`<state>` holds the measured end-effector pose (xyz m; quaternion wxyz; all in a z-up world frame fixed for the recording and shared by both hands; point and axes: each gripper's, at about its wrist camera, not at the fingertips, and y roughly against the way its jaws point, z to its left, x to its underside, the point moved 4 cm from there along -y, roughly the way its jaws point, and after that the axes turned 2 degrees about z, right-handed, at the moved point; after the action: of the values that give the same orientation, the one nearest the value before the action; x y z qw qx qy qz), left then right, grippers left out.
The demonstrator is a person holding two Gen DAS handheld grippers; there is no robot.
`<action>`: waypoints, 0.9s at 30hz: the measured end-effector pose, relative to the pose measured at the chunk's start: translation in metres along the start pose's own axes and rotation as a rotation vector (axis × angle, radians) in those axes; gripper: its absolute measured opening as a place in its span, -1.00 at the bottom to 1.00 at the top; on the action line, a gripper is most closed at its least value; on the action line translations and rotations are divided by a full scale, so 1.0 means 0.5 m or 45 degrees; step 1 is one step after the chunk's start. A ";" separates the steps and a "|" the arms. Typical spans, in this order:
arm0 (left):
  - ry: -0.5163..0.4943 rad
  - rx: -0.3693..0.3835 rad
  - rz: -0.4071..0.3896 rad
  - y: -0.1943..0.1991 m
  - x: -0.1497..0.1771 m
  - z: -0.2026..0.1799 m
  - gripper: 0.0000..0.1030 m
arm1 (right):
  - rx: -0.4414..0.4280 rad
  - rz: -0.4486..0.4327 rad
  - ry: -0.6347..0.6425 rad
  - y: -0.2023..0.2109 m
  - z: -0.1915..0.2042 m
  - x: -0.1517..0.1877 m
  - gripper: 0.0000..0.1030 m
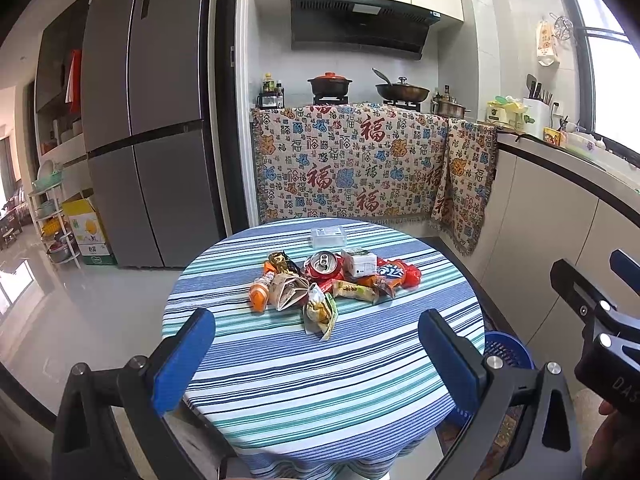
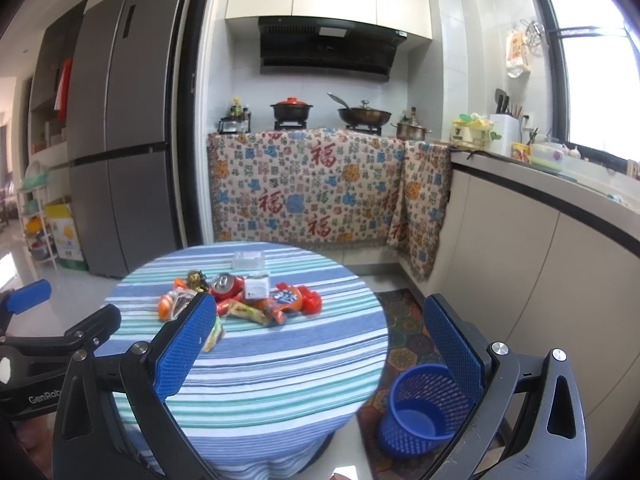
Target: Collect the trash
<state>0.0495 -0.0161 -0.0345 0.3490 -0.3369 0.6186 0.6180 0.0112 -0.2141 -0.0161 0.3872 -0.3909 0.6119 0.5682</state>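
A pile of trash lies in the middle of the round striped table (image 1: 320,380): a crushed red can (image 1: 323,265), a white carton (image 1: 359,261), an orange wrapper (image 1: 394,273), a yellow-green wrapper (image 1: 319,312) and a small orange bottle (image 1: 258,295). The pile also shows in the right wrist view, with the can (image 2: 225,285). My left gripper (image 1: 318,346) is open and empty above the table's near half. My right gripper (image 2: 320,344) is open and empty over the table's right edge. A blue mesh bin (image 2: 426,408) stands empty on the floor right of the table.
A clear plastic box (image 1: 328,237) sits on the table behind the pile. A counter draped with a patterned cloth (image 1: 352,164) holds pots behind the table. A grey fridge (image 1: 148,120) stands at the left. Cabinets (image 2: 540,280) run along the right.
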 end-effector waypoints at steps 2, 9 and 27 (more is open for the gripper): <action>-0.001 0.001 0.004 -0.003 0.002 0.001 1.00 | 0.001 0.002 0.001 -0.003 0.000 0.001 0.99; 0.010 -0.009 0.049 -0.037 0.015 0.009 1.00 | 0.003 0.023 -0.008 -0.025 -0.007 0.009 0.99; 0.117 -0.006 0.432 -0.345 0.162 0.054 1.00 | -0.041 0.411 -0.068 -0.352 -0.051 0.211 0.99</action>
<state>0.1534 0.0106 -0.1943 0.2104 -0.2564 0.6804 0.6535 0.1304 -0.2523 -0.1806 0.3007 -0.2786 0.6471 0.6429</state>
